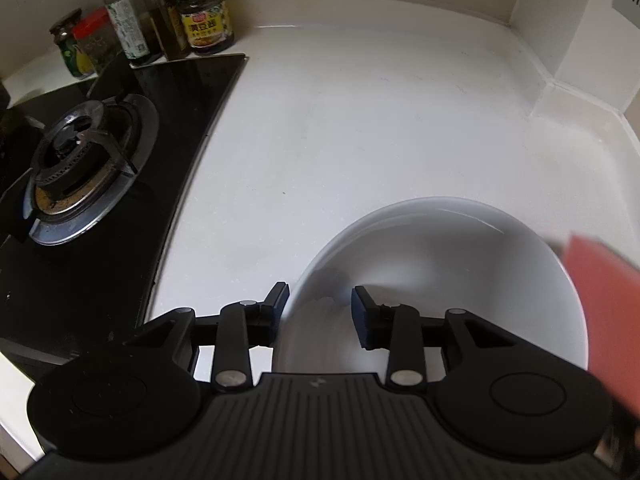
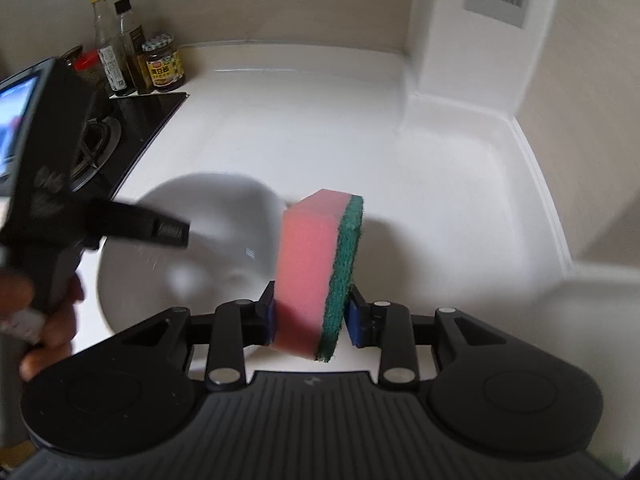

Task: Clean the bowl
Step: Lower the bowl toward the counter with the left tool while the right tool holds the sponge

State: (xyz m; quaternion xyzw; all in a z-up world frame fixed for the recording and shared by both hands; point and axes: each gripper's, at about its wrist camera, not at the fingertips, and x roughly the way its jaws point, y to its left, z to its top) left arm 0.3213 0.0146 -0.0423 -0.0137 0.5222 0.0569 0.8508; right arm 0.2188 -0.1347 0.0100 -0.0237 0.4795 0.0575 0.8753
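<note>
A white bowl (image 1: 440,272) sits on the white counter. My left gripper (image 1: 320,312) straddles its near-left rim, one finger outside and one inside, with a gap between the inner pad and the wall; I cannot tell if it grips. In the right wrist view the bowl (image 2: 216,248) lies left of centre, with the left gripper (image 2: 160,232) reaching over its left side. My right gripper (image 2: 310,320) is shut on a pink sponge with a green scouring side (image 2: 316,272), held upright at the bowl's right rim. The sponge shows blurred in the left wrist view (image 1: 604,312).
A black gas hob (image 1: 88,168) lies left of the bowl. Sauce jars and bottles (image 1: 160,24) stand at the back left. White counter (image 1: 380,120) stretches behind the bowl to a wall corner (image 1: 560,92) on the right.
</note>
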